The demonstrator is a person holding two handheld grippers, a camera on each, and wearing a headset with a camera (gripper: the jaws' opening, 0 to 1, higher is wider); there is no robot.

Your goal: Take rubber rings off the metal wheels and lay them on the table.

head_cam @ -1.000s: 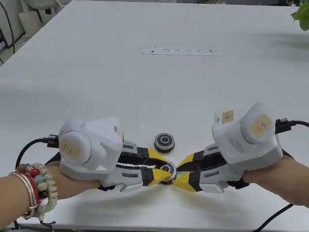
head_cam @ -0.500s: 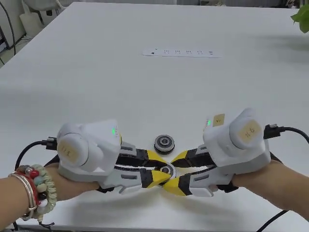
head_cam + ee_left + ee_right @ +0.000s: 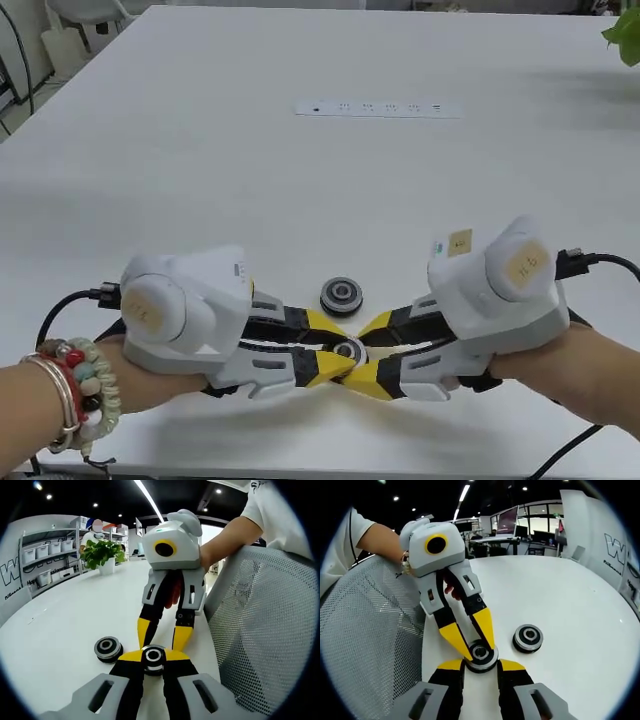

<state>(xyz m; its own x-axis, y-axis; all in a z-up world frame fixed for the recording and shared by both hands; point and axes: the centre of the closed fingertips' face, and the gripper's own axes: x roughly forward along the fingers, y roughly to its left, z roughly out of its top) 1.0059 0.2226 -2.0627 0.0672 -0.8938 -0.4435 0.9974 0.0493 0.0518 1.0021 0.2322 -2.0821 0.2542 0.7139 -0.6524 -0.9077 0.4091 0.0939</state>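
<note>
While you hold both tools low at the near edge of the white surface (image 3: 200,180), your left hand-held gripper (image 3: 330,352) and your right hand-held gripper (image 3: 368,352) meet tip to tip around one metal wheel (image 3: 347,350). In the left gripper view the left hand-held gripper (image 3: 153,657) has its yellow tips drawn in narrow against either side of that metal wheel (image 3: 153,659), with the right hand-held gripper (image 3: 162,642) reaching in from the far side. In the right gripper view the right hand-held gripper (image 3: 481,666) is likewise pinched close on the metal wheel (image 3: 481,655), and the left hand-held gripper (image 3: 477,645) bears on its far rim. The dark rubber ring (image 3: 470,664) is still on the wheel. You cannot tell from these views whether the wheel is lifted or resting on the surface.

A second wheel (image 3: 340,295) lies flat just beyond the tips, apart from both, its ring on too. Farther up the surface sits a white power strip (image 3: 378,107). Beaded bracelets (image 3: 75,390) circle your left wrist.
</note>
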